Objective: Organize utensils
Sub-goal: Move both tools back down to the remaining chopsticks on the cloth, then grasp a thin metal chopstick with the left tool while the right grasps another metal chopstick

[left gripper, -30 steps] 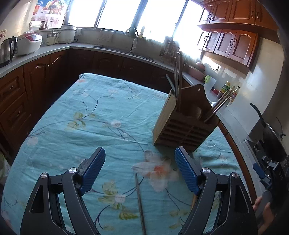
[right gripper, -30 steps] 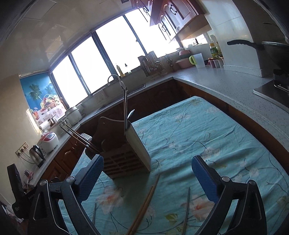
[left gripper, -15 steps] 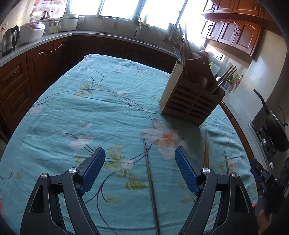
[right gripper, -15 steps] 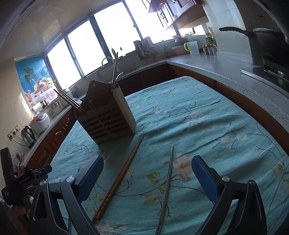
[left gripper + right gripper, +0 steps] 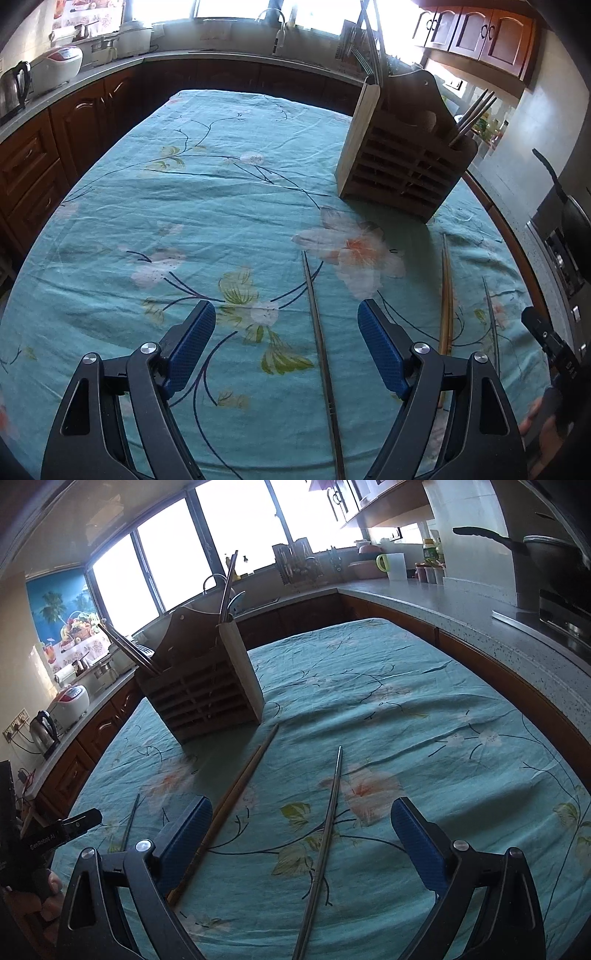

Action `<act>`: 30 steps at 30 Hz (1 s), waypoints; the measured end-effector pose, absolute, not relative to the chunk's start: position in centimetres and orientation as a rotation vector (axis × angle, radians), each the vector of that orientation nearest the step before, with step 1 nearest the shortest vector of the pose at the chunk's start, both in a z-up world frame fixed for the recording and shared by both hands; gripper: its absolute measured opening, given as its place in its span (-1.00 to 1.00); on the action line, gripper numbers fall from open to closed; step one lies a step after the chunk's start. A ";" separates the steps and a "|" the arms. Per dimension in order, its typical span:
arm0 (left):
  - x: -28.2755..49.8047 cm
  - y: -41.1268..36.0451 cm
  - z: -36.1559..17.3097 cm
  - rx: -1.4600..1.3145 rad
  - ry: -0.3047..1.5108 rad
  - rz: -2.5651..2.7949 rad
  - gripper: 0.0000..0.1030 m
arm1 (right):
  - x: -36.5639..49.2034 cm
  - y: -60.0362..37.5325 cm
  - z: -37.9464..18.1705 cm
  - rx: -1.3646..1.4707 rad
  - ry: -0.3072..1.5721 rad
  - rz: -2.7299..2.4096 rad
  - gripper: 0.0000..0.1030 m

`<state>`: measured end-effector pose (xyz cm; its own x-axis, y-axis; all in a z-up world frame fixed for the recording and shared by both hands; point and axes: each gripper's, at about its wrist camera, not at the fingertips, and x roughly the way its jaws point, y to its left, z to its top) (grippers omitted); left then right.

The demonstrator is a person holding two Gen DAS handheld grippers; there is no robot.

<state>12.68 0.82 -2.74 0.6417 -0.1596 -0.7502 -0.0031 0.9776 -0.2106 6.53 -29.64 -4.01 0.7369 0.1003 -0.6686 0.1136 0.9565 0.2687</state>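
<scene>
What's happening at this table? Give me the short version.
A person is sorting utensils with a handheld gripper in each hand. Both the left gripper and the right gripper are open and empty above the floral tablecloth. A metal chopstick lies between the left one's fingers, another between the right one's, and a wooden pair lies between the two. The wooden utensil holder already has some utensils standing in it.

A home kitchen: wooden cabinets, sink tap, rice cooker, kettle and a pan line the counter.
</scene>
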 end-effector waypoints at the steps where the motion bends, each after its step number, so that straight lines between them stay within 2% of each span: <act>1: 12.9 0.7 -2.9 -0.194 0.881 -0.088 0.57 | 6.8 -29.6 -4.0 0.295 0.751 -0.012 0.89; 6: 14.1 0.1 -3.5 -0.168 0.926 -0.087 0.53 | 8.2 -29.4 -4.5 0.260 0.787 -0.022 0.71; 11: 15.3 -0.7 -4.3 -0.157 0.968 -0.111 0.30 | 9.9 -29.9 -5.7 0.262 0.842 -0.037 0.37; 19: 17.3 -1.7 -4.8 -0.128 0.992 -0.122 0.29 | 12.5 -30.4 -7.4 0.228 0.923 -0.066 -0.02; 24: 17.9 -3.7 -5.3 -0.016 0.984 -0.099 0.26 | 14.3 -30.0 -8.0 0.168 0.956 -0.067 -0.09; 26: 17.8 -4.7 -5.5 0.050 0.962 -0.091 0.06 | 14.8 -29.6 -8.1 0.142 0.961 -0.076 -0.20; 30: 17.8 -5.6 -5.4 0.064 0.951 -0.138 -0.39 | 15.2 -29.2 -8.3 0.113 0.962 -0.071 -0.55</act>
<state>17.85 -5.57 -5.36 0.5729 -0.0894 -0.8147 0.1456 0.9893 -0.0062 15.21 -29.23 -8.26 0.5700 -0.0098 -0.8216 0.1101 0.9918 0.0646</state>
